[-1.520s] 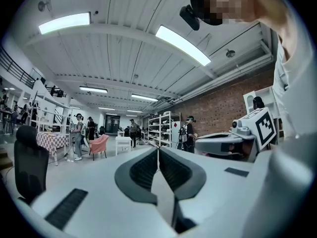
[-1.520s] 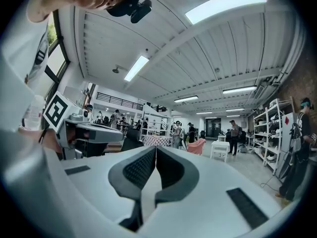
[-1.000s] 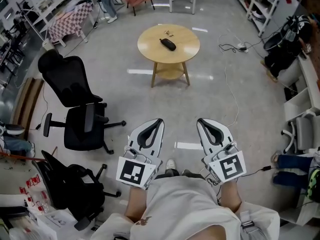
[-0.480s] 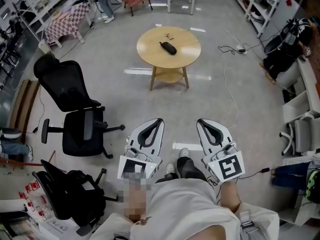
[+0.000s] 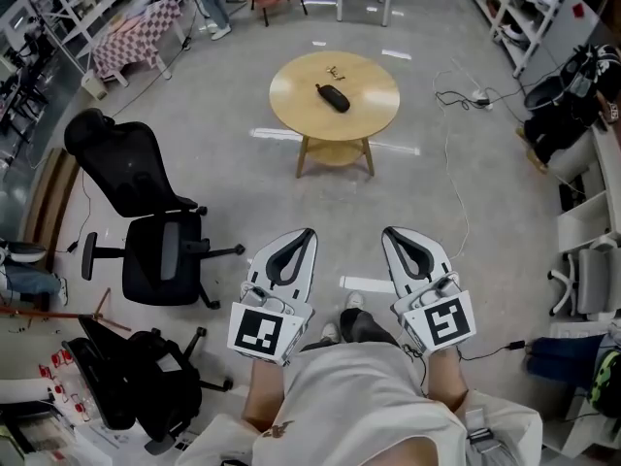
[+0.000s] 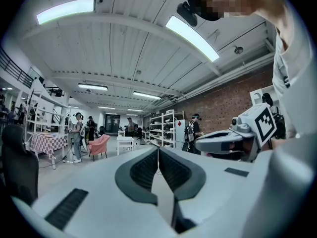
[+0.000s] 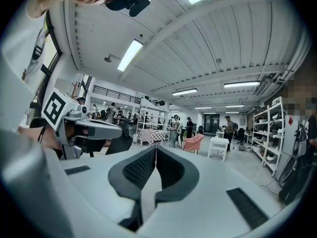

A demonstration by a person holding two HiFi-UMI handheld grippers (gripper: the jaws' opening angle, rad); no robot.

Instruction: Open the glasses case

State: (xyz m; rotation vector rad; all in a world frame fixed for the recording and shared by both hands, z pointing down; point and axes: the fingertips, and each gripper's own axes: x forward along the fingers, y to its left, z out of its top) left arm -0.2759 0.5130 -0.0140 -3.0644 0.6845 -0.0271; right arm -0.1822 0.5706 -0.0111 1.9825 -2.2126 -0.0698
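I hold the left gripper (image 5: 310,233) and the right gripper (image 5: 387,232) side by side close in front of my body, both pointing level across the open floor. In its own view, the left gripper's jaws are pressed together along their ribbed pads (image 6: 145,168) with nothing between them. The right gripper's view shows the same: jaws closed tip to tip and empty. The glasses case (image 5: 333,97), dark and oblong, lies shut near the middle of the round wooden table (image 5: 291,115), well ahead of both grippers and untouched. A small pale object (image 5: 335,70) that I cannot identify sits just beyond it on the tabletop. A black office chair (image 5: 146,212) stands on the floor to my left, and a white cable (image 5: 456,163) trails across the floor right of the table.
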